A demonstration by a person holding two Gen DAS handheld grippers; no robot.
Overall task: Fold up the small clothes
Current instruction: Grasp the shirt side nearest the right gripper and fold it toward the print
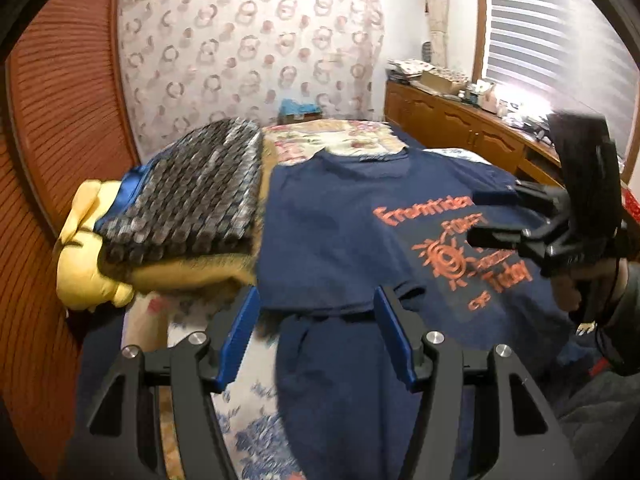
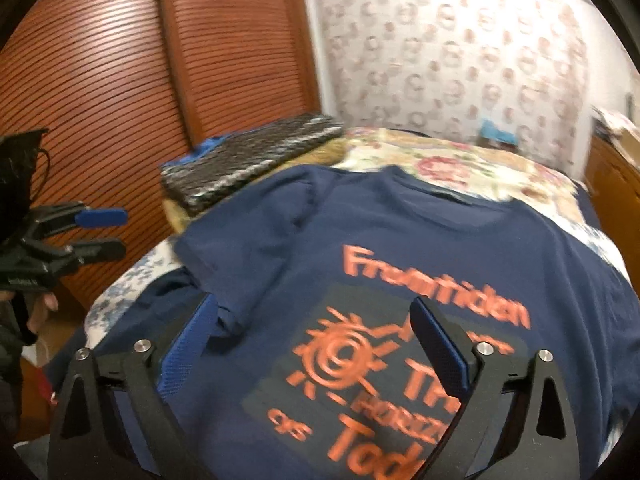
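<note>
Bedroom scene, floral bedspread (image 1: 352, 136) with a navy t-shirt (image 1: 332, 240) laid flat on it, orange print up. Left gripper (image 1: 316, 316) hangs spread wide with nothing in it, the shirt's near sleeve edge right between and just ahead of its blue pads. Right gripper (image 2: 316, 332) is also wide and empty, hovering over the print, sun logo between its fingers. Folded grey knit blanket (image 1: 188, 192) sits off to the left gripper's left.
</note>
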